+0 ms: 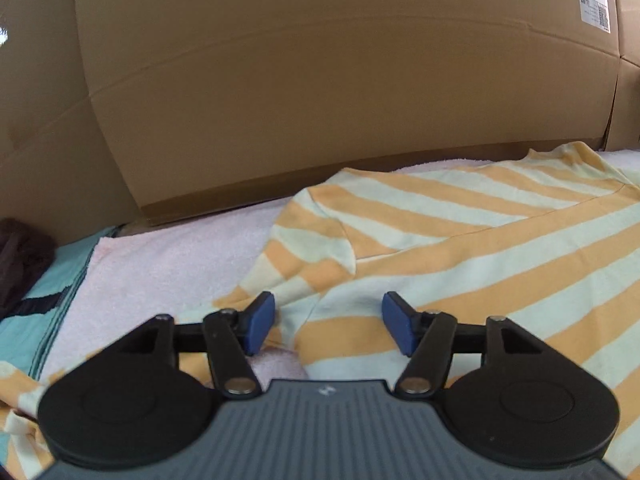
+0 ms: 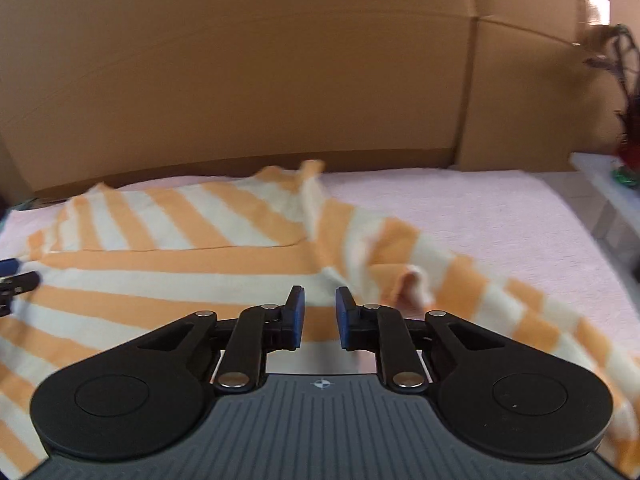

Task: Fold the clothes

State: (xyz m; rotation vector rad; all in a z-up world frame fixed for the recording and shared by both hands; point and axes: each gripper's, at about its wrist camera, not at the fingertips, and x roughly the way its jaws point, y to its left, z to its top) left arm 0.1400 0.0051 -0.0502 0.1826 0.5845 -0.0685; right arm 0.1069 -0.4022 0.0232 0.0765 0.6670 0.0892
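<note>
An orange and cream striped shirt (image 1: 460, 240) lies spread on a pink towel (image 1: 160, 272). My left gripper (image 1: 328, 326) is open, its blue pads (image 1: 262, 322) wide apart just above the shirt near its left sleeve seam. In the right wrist view the same shirt (image 2: 180, 256) lies flat, with a rumpled sleeve (image 2: 412, 276) running to the right. My right gripper (image 2: 319, 316) is open with a narrow gap and holds nothing, low over the shirt near that sleeve. The left gripper's tip (image 2: 16, 278) shows at the left edge.
A tall cardboard wall (image 1: 320, 80) stands right behind the towel and also fills the back of the right wrist view (image 2: 240, 72). A teal cloth (image 1: 48, 292) and a dark fuzzy thing (image 1: 20, 256) lie at the left. A white ledge (image 2: 604, 184) is at the right.
</note>
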